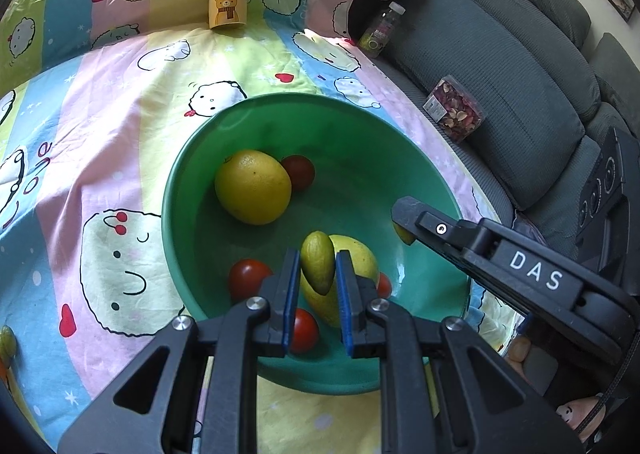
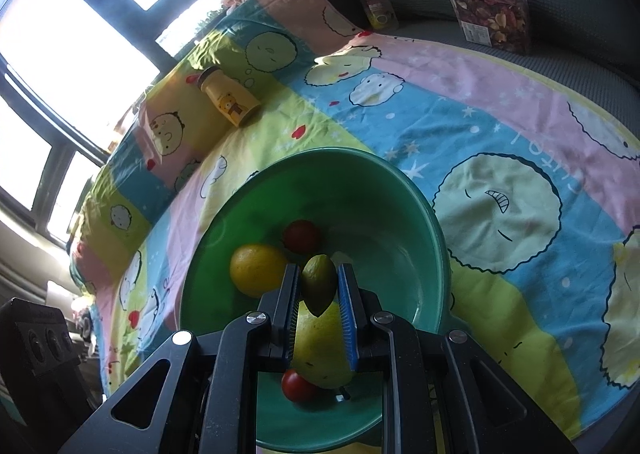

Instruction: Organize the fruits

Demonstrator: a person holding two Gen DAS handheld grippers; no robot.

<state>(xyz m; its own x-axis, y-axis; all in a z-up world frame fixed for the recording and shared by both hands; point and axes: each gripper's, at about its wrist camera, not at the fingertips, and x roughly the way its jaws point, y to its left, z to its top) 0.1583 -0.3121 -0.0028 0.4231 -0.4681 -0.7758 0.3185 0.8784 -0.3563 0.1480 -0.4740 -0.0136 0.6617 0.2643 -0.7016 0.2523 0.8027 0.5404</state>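
Over the green bowl (image 1: 188, 182), each gripper was clamped on a small green fruit: the left gripper (image 1: 318, 270) held one (image 1: 317, 267), the right gripper (image 2: 319, 286) another (image 2: 319, 284). Both fruits hung above the lemon (image 1: 253, 187), pear (image 1: 356, 254) and tomatoes (image 1: 249, 279) already inside. Lowering close before releasing would probably be wise, aiming at bare bowl floor so nothing rolled or bruised.

Green bowl (image 1: 192, 190): one. Tomatoes: four. Large yellow fruits: two. Small green fruits: two.
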